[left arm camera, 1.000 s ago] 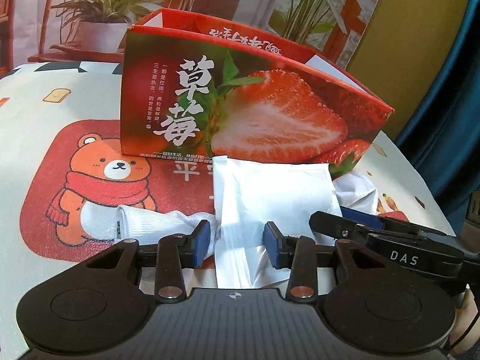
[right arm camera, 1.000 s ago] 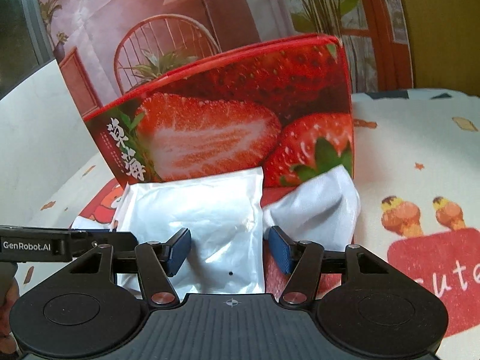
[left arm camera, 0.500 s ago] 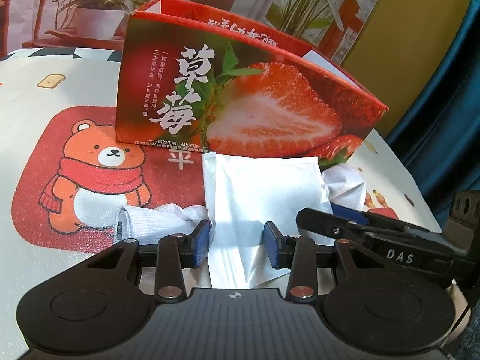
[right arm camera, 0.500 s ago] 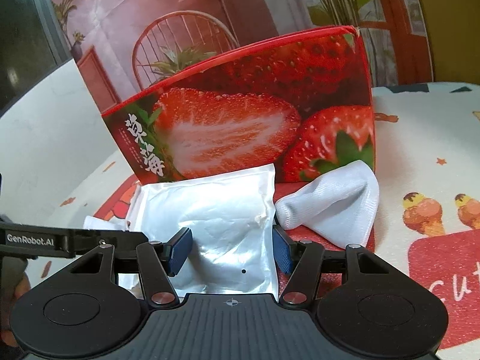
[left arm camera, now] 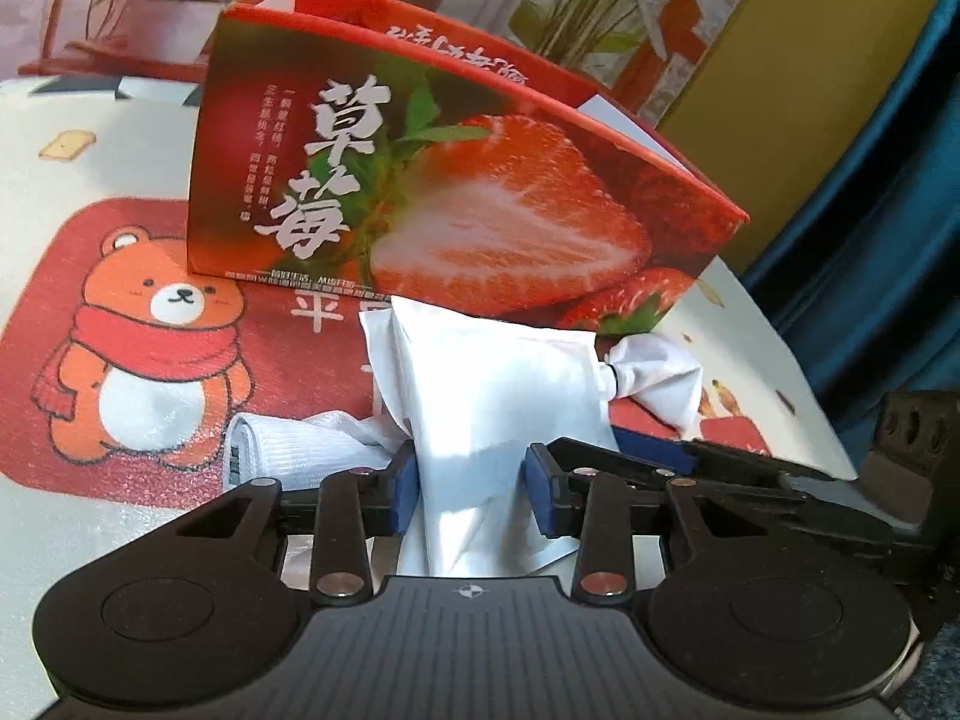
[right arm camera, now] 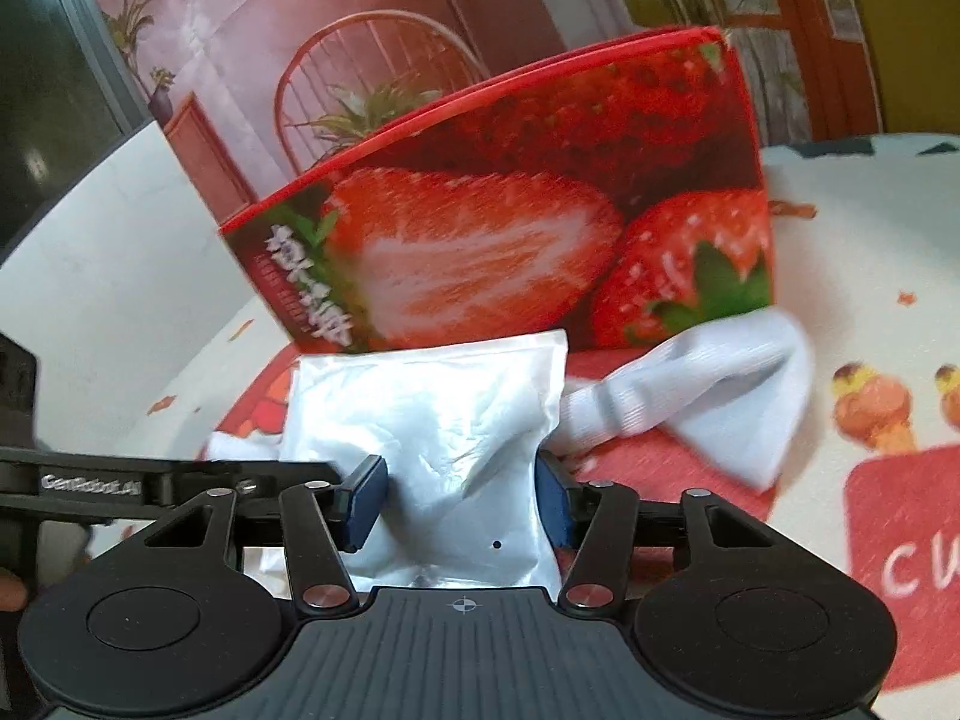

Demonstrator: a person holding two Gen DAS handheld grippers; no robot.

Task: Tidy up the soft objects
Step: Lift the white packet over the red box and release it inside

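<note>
A white soft pouch (left arm camera: 492,396) lies in front of a red strawberry-printed box (left arm camera: 456,192). My left gripper (left arm camera: 471,483) is shut on the pouch's near left part, and its fingers press its sides. My right gripper (right arm camera: 459,501) is shut on the same pouch (right arm camera: 432,420) from the other side, and the pouch looks raised off the mat. A white sock (left arm camera: 300,450) lies left of the pouch in the left wrist view. Another white sock (right arm camera: 690,396) lies right of the pouch in the right wrist view; it also shows in the left wrist view (left arm camera: 660,372).
The box (right arm camera: 540,222) stands open-topped on a cartoon mat with an orange bear print (left arm camera: 156,336). The right gripper's body (left arm camera: 780,498) shows at the right in the left wrist view. A blue curtain (left arm camera: 888,180) hangs at the far right.
Both grippers have closed in on the pouch and lifted it; it now bulges and crumples between the fingers. The socks beside it have shifted slightly.
</note>
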